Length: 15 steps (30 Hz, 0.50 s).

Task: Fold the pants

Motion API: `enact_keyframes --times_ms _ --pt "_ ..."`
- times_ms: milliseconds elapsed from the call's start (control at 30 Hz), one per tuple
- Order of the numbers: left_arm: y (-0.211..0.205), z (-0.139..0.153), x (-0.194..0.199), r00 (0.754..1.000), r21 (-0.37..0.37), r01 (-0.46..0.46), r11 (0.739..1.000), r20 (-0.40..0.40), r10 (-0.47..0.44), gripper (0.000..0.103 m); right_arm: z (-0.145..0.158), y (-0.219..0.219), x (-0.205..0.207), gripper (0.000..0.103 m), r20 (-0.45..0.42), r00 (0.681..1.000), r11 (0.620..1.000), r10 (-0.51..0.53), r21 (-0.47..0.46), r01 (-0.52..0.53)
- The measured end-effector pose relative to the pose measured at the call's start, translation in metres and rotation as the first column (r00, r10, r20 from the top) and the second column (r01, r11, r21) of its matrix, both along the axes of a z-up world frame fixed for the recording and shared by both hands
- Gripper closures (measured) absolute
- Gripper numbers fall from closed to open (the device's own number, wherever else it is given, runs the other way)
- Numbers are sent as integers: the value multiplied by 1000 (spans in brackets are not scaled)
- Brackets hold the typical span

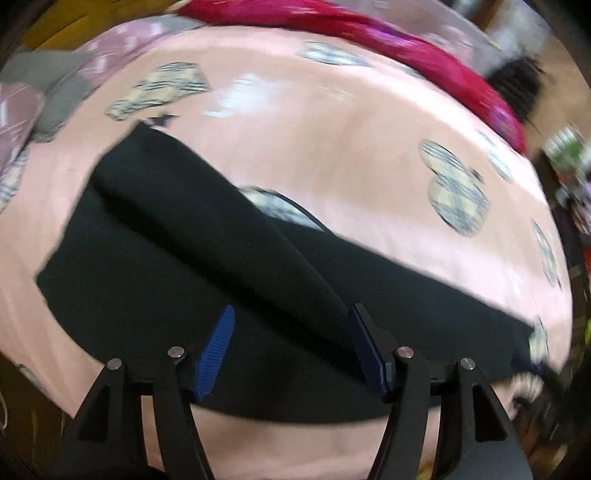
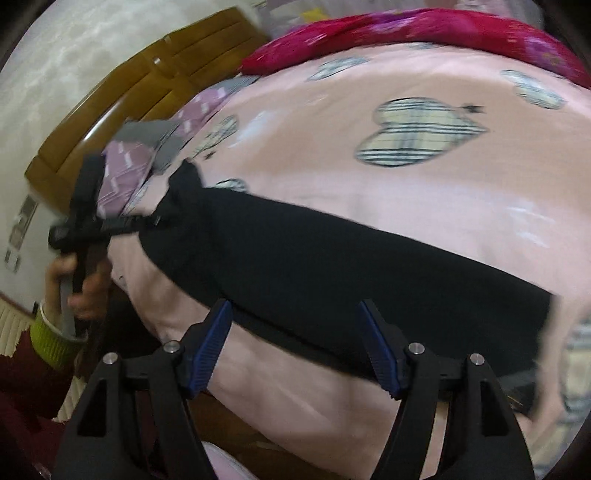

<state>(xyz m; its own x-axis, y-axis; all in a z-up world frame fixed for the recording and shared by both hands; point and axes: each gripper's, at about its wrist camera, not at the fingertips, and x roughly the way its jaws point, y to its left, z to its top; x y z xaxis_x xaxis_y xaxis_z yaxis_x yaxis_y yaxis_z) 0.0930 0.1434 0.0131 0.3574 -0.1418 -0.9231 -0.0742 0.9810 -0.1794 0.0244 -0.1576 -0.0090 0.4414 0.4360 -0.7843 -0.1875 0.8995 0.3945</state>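
Note:
Black pants [image 1: 192, 266] lie spread on a pink bedsheet [image 1: 332, 147] with plaid heart patches. In the left wrist view my left gripper [image 1: 291, 314] is open and empty, its blue pads just above the near part of the pants. In the right wrist view the pants [image 2: 332, 266] stretch as a long black band across the bed. My right gripper [image 2: 293, 308] is open and empty over their near edge. The left gripper [image 2: 144, 221] also shows at the far left end of the pants in the right wrist view, held by a hand.
A red floral blanket [image 2: 406, 29] lies along the far side of the bed. A purple and grey pillow [image 2: 129, 162] sits by the wooden headboard [image 2: 147, 81]. Cluttered items [image 1: 569, 166] stand beyond the bed's right edge.

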Motion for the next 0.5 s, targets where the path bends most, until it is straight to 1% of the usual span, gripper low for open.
enact_keyframes --times_ms 33,67,133,233,267,367,433,500 --pt "11 1 16 999 11 -38 999 -12 39 38 -5 19 11 32 -3 999 999 35 12 -35" --pt "20 1 28 998 22 -63 998 -25 63 38 -6 29 18 32 -2 998 998 57 20 -57" --pt "39 -3 62 990 47 -119 992 -76 122 38 -12 53 32 32 -8 995 995 100 29 -100" --pt "57 -10 106 975 117 -164 979 -131 179 38 -22 91 54 32 -19 986 986 165 37 -164" --pt "60 -12 114 972 137 -170 976 -140 189 38 -25 101 61 32 -22 983 983 184 33 -183" --pt "60 -28 138 966 230 -141 963 -181 184 38 -35 128 79 32 -38 971 972 236 25 -235" --pt "61 -40 143 961 256 -129 958 -205 184 38 -44 144 89 32 -54 962 964 266 20 -265" --pt "62 -49 139 962 277 -113 954 -209 175 43 -49 153 93 32 -69 956 958 286 5 -286"
